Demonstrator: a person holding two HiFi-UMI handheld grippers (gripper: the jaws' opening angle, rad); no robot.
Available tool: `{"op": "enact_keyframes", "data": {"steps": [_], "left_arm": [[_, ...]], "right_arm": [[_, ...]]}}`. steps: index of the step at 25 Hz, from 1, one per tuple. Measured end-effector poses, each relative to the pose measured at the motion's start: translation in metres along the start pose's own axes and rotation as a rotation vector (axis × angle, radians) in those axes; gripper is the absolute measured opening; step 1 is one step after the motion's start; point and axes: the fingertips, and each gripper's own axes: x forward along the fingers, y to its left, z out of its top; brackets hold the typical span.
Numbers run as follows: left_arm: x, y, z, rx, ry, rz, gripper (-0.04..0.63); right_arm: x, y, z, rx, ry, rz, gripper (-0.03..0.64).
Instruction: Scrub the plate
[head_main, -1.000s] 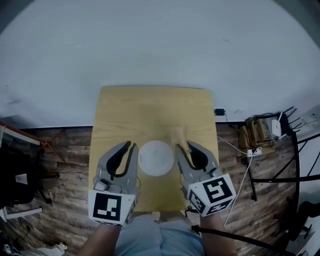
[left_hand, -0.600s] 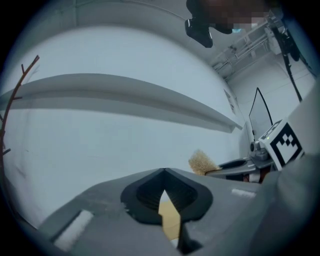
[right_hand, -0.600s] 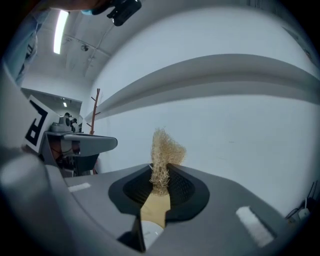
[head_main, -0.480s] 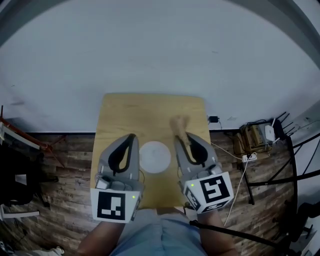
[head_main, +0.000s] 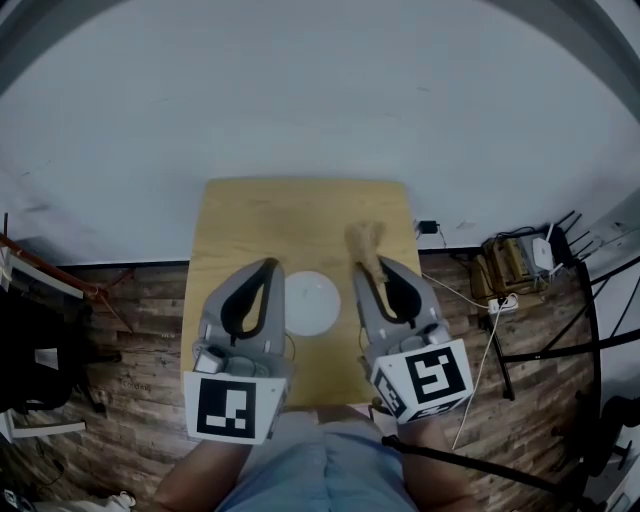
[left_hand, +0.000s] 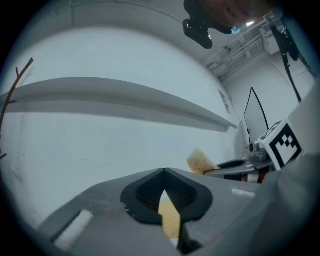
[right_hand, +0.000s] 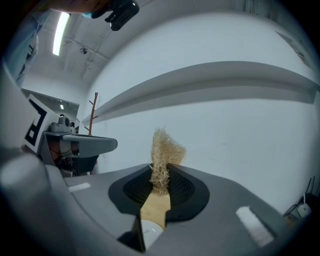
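A round white plate (head_main: 312, 305) lies on the small wooden table (head_main: 240, 220), between my two grippers. My left gripper (head_main: 269, 264) hangs over the plate's left edge with its jaws shut and nothing between them; in the left gripper view the left gripper (left_hand: 164, 171) points level at the white wall. My right gripper (head_main: 368, 270) is shut on a wooden-handled brush (head_main: 364, 242), whose tan bristles stick out past the tips, to the right of the plate. In the right gripper view the brush (right_hand: 163, 150) stands up between the pads of the right gripper (right_hand: 161, 169).
A white wall (head_main: 320, 90) rises behind the table. On the wooden floor to the right lie a power strip with cables (head_main: 503, 302), a box with a router (head_main: 522, 258) and a black stand (head_main: 600, 330). Dark furniture (head_main: 30, 350) stands at the left.
The left jaws, open a second ago, have closed with nothing in them. Both grippers have risen above the table. The brush stays in the right gripper, and the plate has not moved.
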Motion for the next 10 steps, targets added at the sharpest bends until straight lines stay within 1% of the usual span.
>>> {"op": "enact_keyframes", "data": {"steps": [3, 6, 10], "left_arm": [[0.0011, -0.0022, 0.0019, 0.002, 0.000, 0.001, 0.020], [0.0012, -0.0051, 0.0035, 0.020, -0.003, -0.005, 0.020], [0.0046, -0.0091, 0.0043, 0.018, -0.007, -0.010, 0.020]], "right_arm": [[-0.0008, 0.0003, 0.0007, 0.002, -0.004, 0.004, 0.071], [-0.0026, 0.0003, 0.0027, -0.001, -0.013, 0.005, 0.071], [-0.0045, -0.0040, 0.0047, -0.007, -0.022, 0.000, 0.071]]}}
